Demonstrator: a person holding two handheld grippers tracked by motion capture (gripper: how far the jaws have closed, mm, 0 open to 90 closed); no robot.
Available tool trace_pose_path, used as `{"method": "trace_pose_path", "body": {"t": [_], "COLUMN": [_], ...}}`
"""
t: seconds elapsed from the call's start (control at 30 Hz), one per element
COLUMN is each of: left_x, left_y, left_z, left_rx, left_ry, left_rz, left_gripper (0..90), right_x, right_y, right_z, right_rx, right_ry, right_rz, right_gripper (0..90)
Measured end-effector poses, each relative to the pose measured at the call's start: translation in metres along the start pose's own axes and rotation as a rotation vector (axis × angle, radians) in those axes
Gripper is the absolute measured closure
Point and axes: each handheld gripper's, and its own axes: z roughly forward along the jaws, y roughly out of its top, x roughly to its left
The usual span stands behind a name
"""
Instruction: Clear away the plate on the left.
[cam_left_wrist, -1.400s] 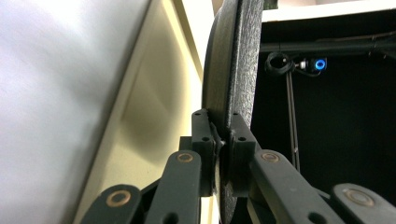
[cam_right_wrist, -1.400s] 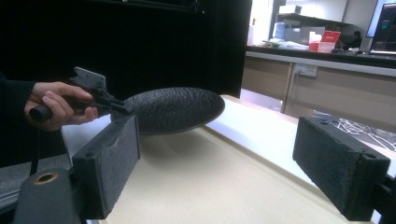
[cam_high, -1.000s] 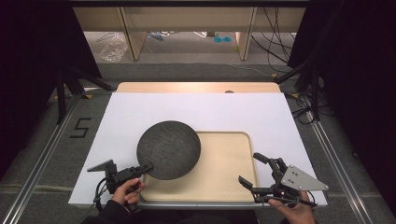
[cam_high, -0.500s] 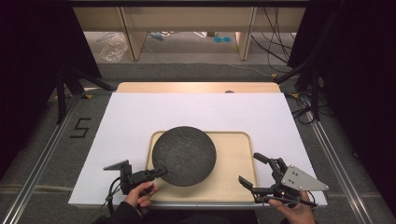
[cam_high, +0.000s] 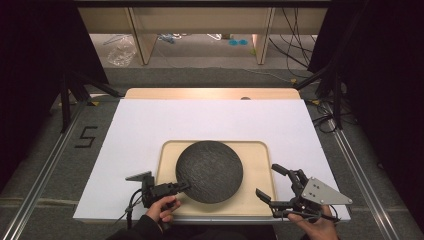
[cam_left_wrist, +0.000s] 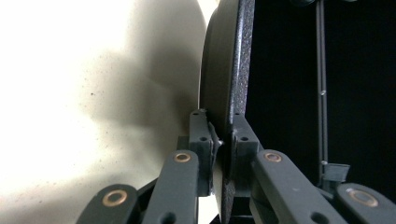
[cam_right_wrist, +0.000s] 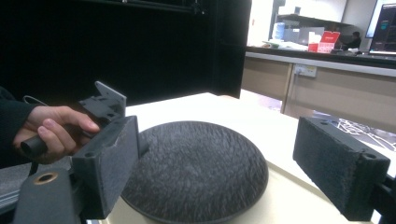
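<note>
Dark, rough-textured round plate (cam_high: 209, 170) — upside down on tray (cam_high: 257, 150).

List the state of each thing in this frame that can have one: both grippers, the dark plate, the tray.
Left gripper: shut on the dark plate's rim.
Right gripper: open, holding nothing, beside the tray's right edge.
Dark plate: upside down over the tray, gripped at its left edge.
Wooden tray: flat on the white table sheet, under the plate.
</note>
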Motion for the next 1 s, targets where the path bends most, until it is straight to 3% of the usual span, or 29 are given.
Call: {"method": "trace_pose_path", "body": {"t": [0.07,0.17,0.2,0.23,0.33,0.43,0.57,0.6,0.7,0.77,1.0], "left_x": [0.002,0.002,0.001,0.000,0.001,0.001,-0.004,-0.005,-0.006,-0.007,-0.010], "left_y": [0.000,-0.001,-0.002,-0.002,-0.002,0.000,0.002,0.001,-0.001,-0.001,-0.001], "left_z": [0.004,0.009,0.010,0.011,0.015,0.017,0.019,0.020,0.023,0.023,0.024], "left_rx": [0.008,0.018,0.019,0.013,0.026,0.011,0.049,0.048,0.075,0.069,0.075], "left_ry": [0.006,0.013,0.013,0.015,0.021,0.020,0.094,0.114,0.118,0.126,0.141], "left_rz": [0.021,0.019,0.026,0.021,0.025,0.018,0.089,0.100,0.108,0.135,0.162], "left_gripper": [83.0,82.8,82.6,82.6,82.5,82.2,81.8,76.0,71.9,70.9,62.1], "right_x": [0.000,0.000,0.002,0.000,0.000,0.000,0.000,0.002,0.001,0.002,0.001], "right_y": [0.000,0.000,0.000,0.000,0.000,0.000,0.000,0.000,0.000,0.000,0.000], "right_z": [0.000,0.000,-0.001,0.000,0.000,0.000,0.000,0.000,0.000,0.000,0.000], "right_rx": [0.003,-0.001,0.012,-0.001,-0.001,-0.001,0.001,0.014,0.008,0.011,0.002], "right_ry": [0.001,-0.001,0.005,0.000,0.000,0.001,0.000,0.008,0.008,0.008,0.003], "right_rz": [0.005,-0.004,0.019,-0.003,-0.004,-0.004,-0.001,0.015,0.008,0.012,0.000], "right_gripper": [15.9,15.9,15.9,15.9,15.9,15.9,15.9,15.9,15.9,15.9,15.9]}}
